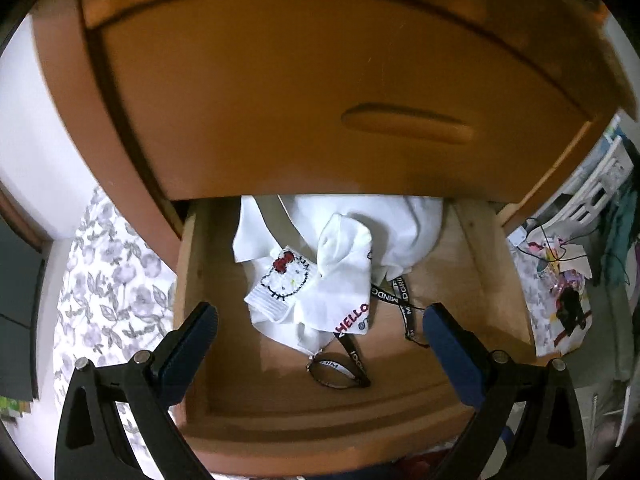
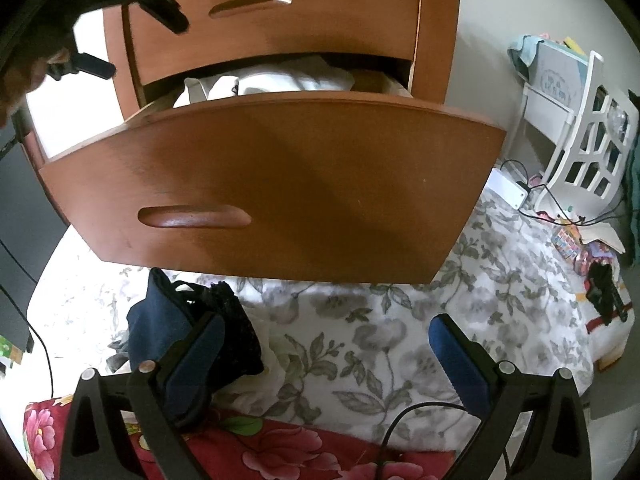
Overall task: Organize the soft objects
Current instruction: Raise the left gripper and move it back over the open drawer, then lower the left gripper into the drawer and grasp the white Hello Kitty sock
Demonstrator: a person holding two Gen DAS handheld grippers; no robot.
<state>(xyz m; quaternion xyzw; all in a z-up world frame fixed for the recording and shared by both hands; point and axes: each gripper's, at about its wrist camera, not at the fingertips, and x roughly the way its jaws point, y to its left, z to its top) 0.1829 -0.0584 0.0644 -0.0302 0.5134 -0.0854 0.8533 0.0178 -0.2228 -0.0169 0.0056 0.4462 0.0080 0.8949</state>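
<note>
- The left gripper (image 1: 320, 320) hovers over the open drawer (image 1: 476, 256), its jaws spread wide and holding nothing.
- White socks (image 1: 340, 276), one with a cat face and red bow, lie on the drawer floor between and just beyond the fingertips, on white folded cloth (image 1: 400, 220) at the far end.
- A black printed strap (image 1: 356, 356) lies near the socks, towards the near edge.
- The right gripper (image 2: 326, 340) is also wide open and empty, above the floral bedsheet (image 2: 360, 328).
- A dark navy garment (image 2: 168, 320) lies bunched by its left finger; whether they touch is unclear.
</note>
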